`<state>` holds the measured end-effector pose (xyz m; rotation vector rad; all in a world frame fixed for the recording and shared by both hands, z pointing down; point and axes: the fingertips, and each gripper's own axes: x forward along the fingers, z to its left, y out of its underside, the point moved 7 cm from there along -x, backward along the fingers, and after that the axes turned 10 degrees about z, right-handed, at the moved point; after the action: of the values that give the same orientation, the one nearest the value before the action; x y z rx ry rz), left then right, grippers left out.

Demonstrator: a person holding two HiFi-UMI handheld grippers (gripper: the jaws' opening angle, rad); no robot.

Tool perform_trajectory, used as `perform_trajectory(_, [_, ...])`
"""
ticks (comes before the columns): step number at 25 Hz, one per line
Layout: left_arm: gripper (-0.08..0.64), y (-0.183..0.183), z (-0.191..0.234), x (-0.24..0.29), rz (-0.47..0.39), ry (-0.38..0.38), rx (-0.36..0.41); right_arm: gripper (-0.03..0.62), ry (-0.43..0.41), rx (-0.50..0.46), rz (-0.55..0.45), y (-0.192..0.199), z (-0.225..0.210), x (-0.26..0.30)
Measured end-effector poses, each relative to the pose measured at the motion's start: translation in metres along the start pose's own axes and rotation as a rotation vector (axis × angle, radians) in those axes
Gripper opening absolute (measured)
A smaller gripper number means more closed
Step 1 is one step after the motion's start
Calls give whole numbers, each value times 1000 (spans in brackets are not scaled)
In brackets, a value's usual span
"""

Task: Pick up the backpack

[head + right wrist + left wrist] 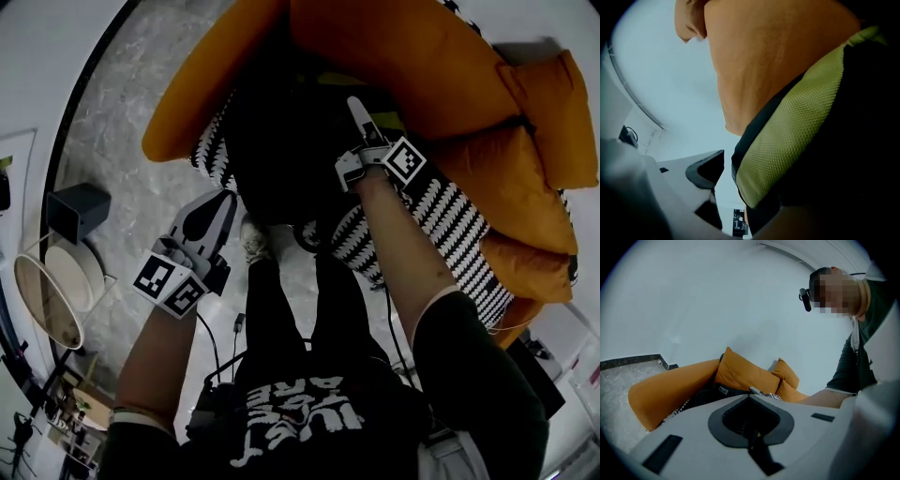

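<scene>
The black backpack lies on the orange sofa, partly over a black-and-white striped blanket; the right gripper reaches over its top with jaws spread wide, the pack's yellow-green mesh padding close against them but not pinched; the left gripper hangs beside the sofa's front edge above the marble floor, jaws pressed together, empty.

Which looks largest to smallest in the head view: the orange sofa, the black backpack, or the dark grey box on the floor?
1. orange sofa
2. black backpack
3. dark grey box
The box sits lower, farther from the camera, so its true size against the backpack is unsure.
</scene>
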<state>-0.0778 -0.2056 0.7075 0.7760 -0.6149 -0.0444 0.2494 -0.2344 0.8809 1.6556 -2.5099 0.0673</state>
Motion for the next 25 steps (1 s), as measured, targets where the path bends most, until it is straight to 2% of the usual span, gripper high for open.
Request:
perform_trajectory(4, [11,0,1,2,-9,5,-8,348,-58,29,-101,-11,4,8])
perform_trajectory(5, [11,-1,2,2,-13,4,-12,325,-60,34,-125,-13,5,9])
perform_trajectory(6, [11,0,4,2,-16,4,-15,216,-61,36,-149,-15,7,10])
perform_trajectory(7, [11,0,5,1,-19,3,-16,172,-68,34,-170,-17,9,11])
perform_trajectory(8, [11,0,6,0,-22,1,-16,96,-83,28,-186,-20,13,11])
perform_trajectory(9, [11,-1,7,-2,-25,0,-16,77,-106,19,-200,-23,18,11])
perform_trajectory(15, [11,-16,2,-22,-50,-8,-15,63,-255,-40,-196,-29,83,7])
perform_trajectory(21, [11,-49,-18,-43,-97,-3,30,61,-342,-110,-109,-18,156,1])
perform_trajectory(25, [11,-72,-35,-62,-135,-7,64,60,-413,-113,-54,-3,204,-1])
